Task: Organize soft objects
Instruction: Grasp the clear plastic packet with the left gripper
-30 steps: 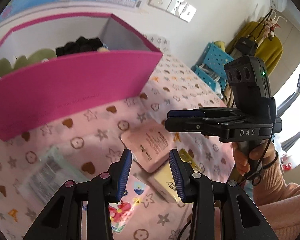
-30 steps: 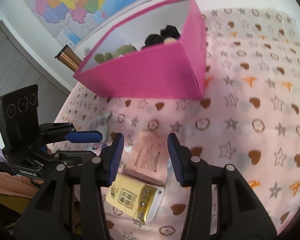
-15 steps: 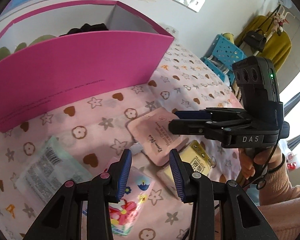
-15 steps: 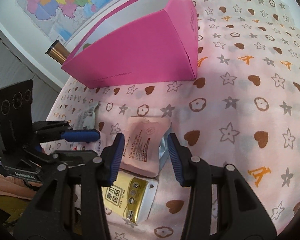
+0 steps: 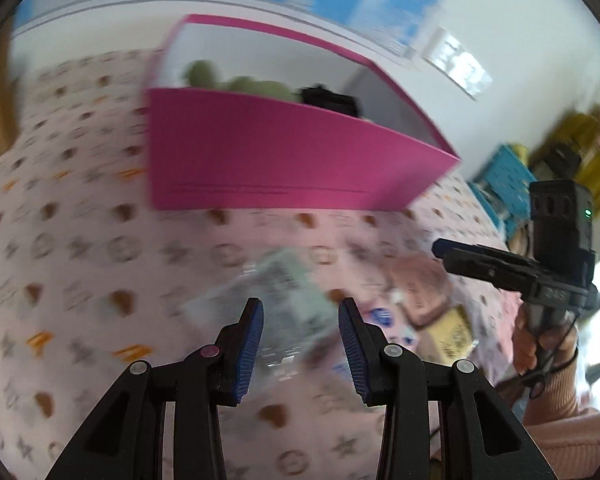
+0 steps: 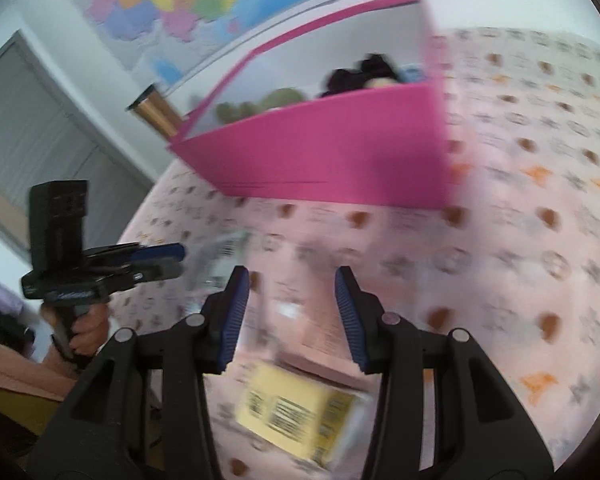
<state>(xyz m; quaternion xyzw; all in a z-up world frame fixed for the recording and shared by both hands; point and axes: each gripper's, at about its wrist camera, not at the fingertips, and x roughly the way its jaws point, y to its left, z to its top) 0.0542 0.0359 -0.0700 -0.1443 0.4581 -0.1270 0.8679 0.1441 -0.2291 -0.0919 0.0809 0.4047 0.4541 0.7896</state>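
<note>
The left tongs (image 5: 300,344) stand apart and empty above a pale green, clear-edged plastic packet (image 5: 288,300) lying on the pink star-and-heart patterned cloth surface (image 5: 80,272). The right tongs (image 6: 292,312) also stand apart, empty, over a flat pink sachet (image 6: 320,340) and a yellow wrapped pack (image 6: 296,416). Behind sits the open magenta cardboard box (image 5: 284,152) holding green and black plush.

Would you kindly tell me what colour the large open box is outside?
The large open cardboard box is bright magenta pink outside; the left wrist view shows it best.
</note>
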